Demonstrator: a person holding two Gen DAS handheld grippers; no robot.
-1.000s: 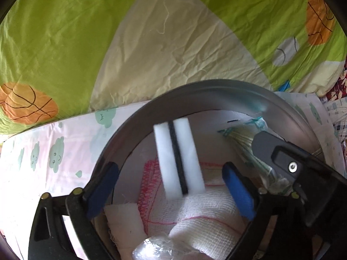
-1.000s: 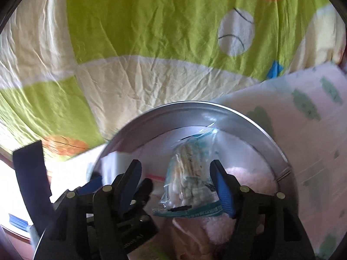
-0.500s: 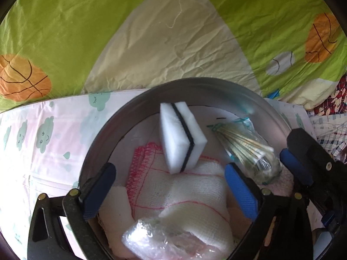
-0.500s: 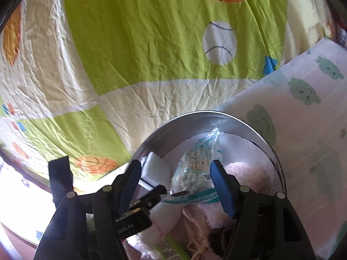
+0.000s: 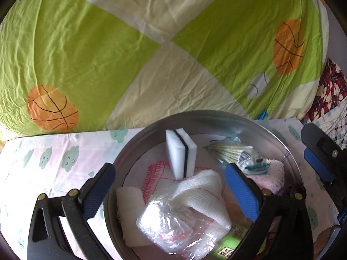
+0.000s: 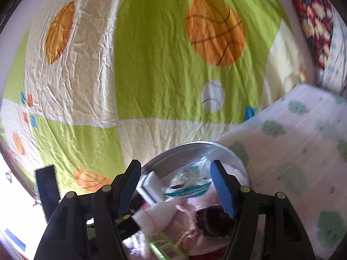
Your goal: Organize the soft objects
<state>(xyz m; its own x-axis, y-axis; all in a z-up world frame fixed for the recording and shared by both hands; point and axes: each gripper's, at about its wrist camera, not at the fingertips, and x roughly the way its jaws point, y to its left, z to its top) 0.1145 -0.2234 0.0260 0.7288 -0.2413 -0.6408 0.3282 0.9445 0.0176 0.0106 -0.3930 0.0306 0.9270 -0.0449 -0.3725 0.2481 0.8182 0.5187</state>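
The near part of the metal basin (image 5: 216,117) runs off the bottom edge of the left wrist view, and the left gripper (image 5: 171,191) covers parts of its rim. A green packet (image 5: 229,246) at the near right shows only a corner; its print is too small to read. The pink fluffy cloth (image 5: 274,173) is half hidden behind the right finger. In the right wrist view the whole picture is smeared by motion: the sponge (image 6: 151,184) and the bag of cotton swabs (image 6: 188,184) are blurred, and a dark tuft (image 6: 213,218) cannot be made out. The red patterned cloth (image 6: 314,21) at the far right is cut off.
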